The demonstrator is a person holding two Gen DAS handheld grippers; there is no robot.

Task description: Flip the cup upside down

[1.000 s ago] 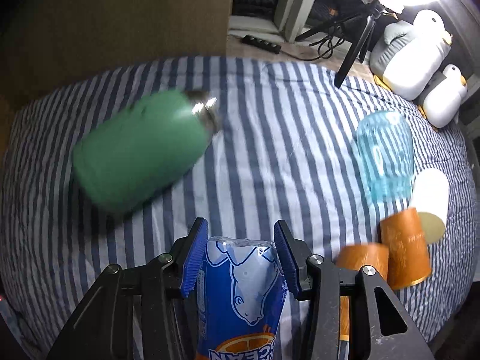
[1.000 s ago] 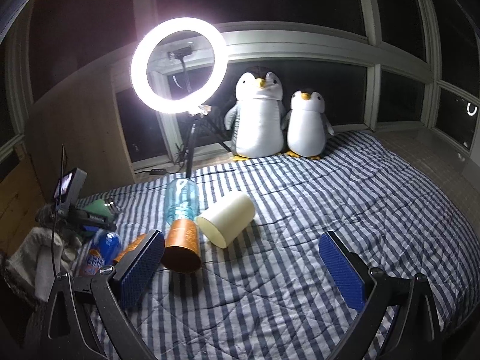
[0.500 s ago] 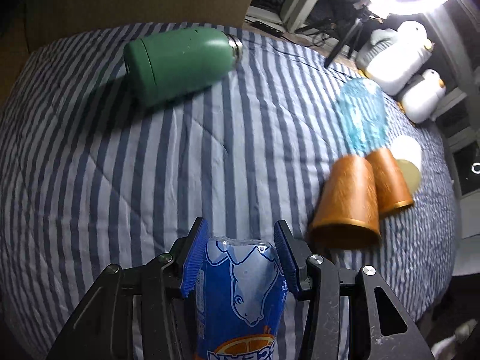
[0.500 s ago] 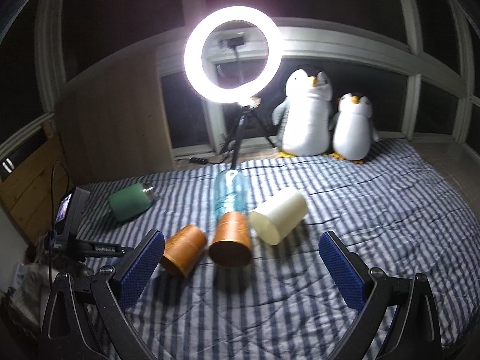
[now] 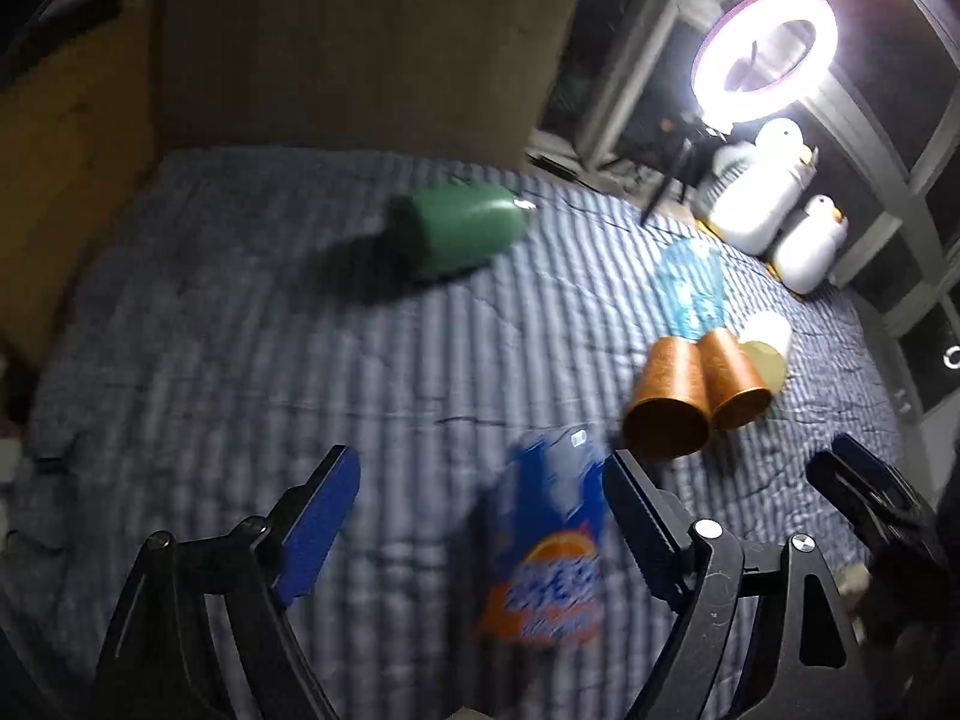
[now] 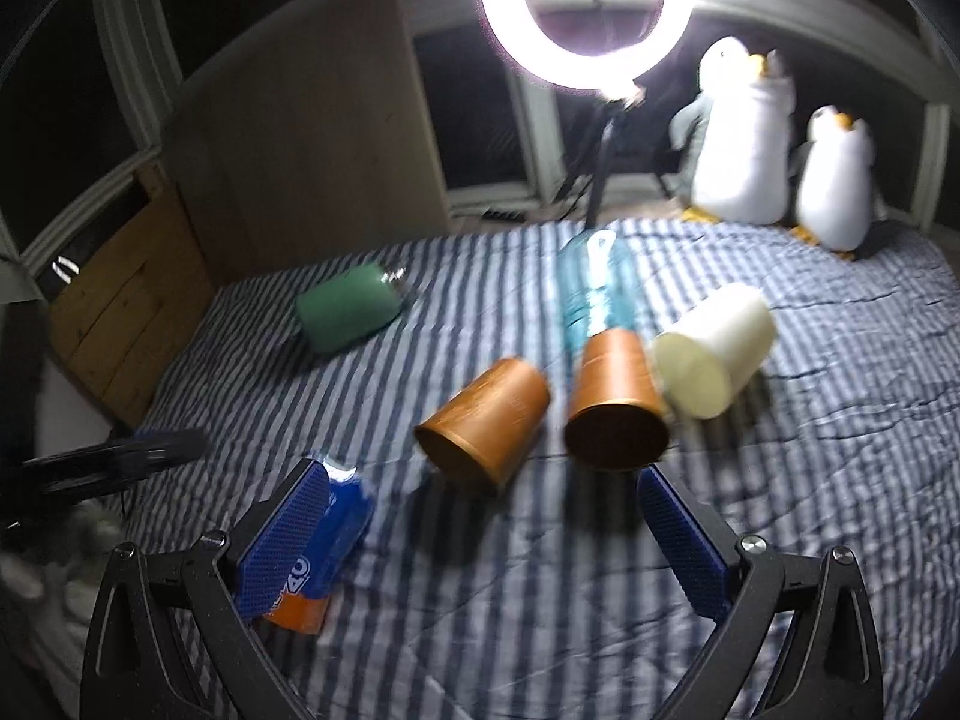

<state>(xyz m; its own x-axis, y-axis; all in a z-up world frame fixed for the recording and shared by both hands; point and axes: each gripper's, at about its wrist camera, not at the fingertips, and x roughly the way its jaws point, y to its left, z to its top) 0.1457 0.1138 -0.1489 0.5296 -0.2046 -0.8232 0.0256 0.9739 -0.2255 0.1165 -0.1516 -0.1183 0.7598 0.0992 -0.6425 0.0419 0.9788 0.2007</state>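
Observation:
Two copper cups lie on their sides on the striped bed: one (image 6: 483, 423) (image 5: 666, 402) nearer me, one (image 6: 615, 405) (image 5: 735, 384) beside a cream cup (image 6: 711, 357) (image 5: 765, 345). A clear blue cup (image 6: 594, 288) (image 5: 690, 288) lies behind them. A blue and orange can (image 5: 549, 540) (image 6: 318, 552) stands on the bed between the open fingers of my left gripper (image 5: 480, 519), not held. My right gripper (image 6: 480, 546) is open and empty, in front of the copper cups. A green bottle (image 5: 456, 234) (image 6: 351, 306) lies far back.
A bright ring light (image 6: 585, 6) on a tripod and two plush penguins (image 6: 741, 138) stand beyond the bed's far edge. Wooden panels (image 6: 126, 300) border the left side. The right gripper's finger shows in the left wrist view (image 5: 864, 492).
My left gripper has opened and let go of the can, which now stands on the bed. My right gripper has moved closer to the copper cups.

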